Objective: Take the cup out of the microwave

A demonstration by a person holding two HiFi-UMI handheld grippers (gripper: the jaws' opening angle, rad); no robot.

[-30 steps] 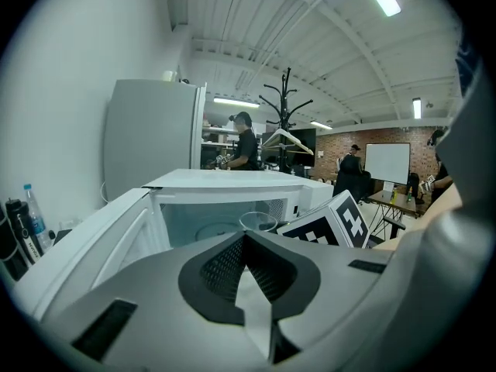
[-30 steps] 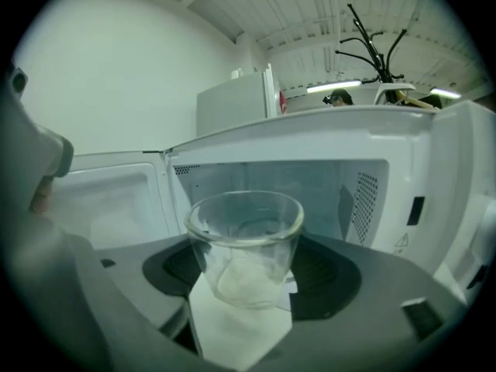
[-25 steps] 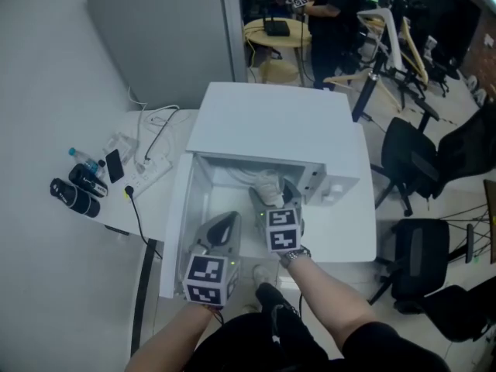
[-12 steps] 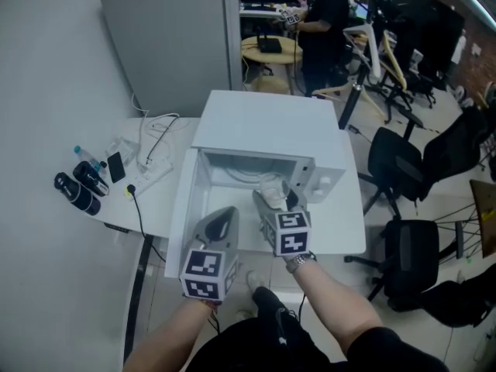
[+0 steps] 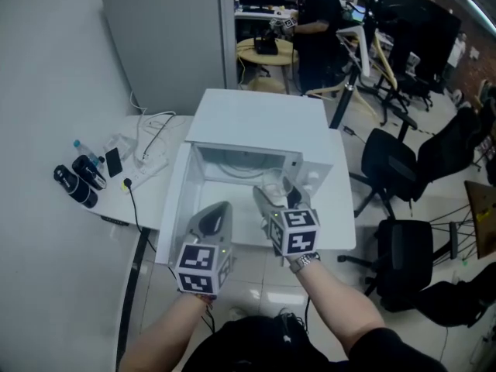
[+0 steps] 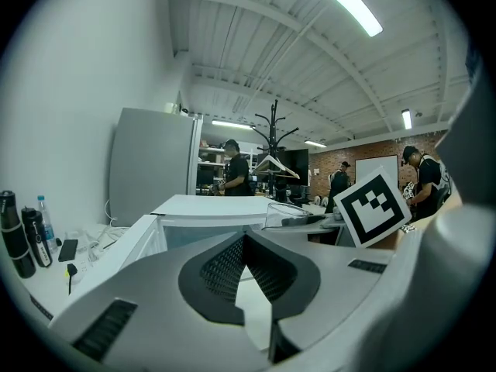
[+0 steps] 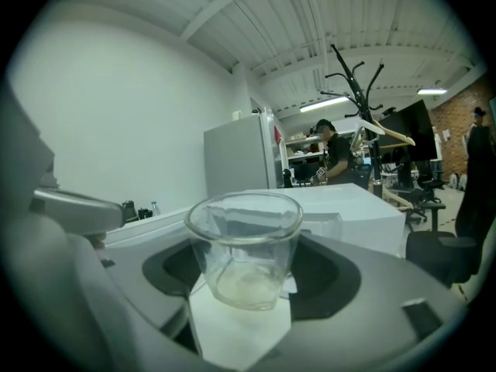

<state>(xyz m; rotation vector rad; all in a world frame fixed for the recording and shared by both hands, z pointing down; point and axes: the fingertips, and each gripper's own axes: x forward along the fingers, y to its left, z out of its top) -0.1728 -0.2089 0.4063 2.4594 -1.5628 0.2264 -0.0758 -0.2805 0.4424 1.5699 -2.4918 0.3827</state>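
Right gripper view: the right gripper (image 7: 249, 273), jaws clamped on the glass cup (image 7: 243, 235), holds it just outside the microwave (image 5: 263, 122), the left gripper (image 6: 245, 239) pinched together, empty; a steady set-down seems next.

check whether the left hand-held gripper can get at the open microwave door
Probably yes: the left hand-held gripper is empty, jaws together, and sits right beside the open microwave door, with nothing visible between them.

Left of centre, a white table (image 5: 115, 204) holds dark bottles (image 5: 75, 183), a phone (image 5: 113, 162) and a power strip (image 5: 147, 173) with cables — a grey cabinet (image 5: 174, 41) stands behind. Lower right, black office chairs (image 5: 393, 158) — top centre, a person (image 5: 318, 14) in dark clothes.
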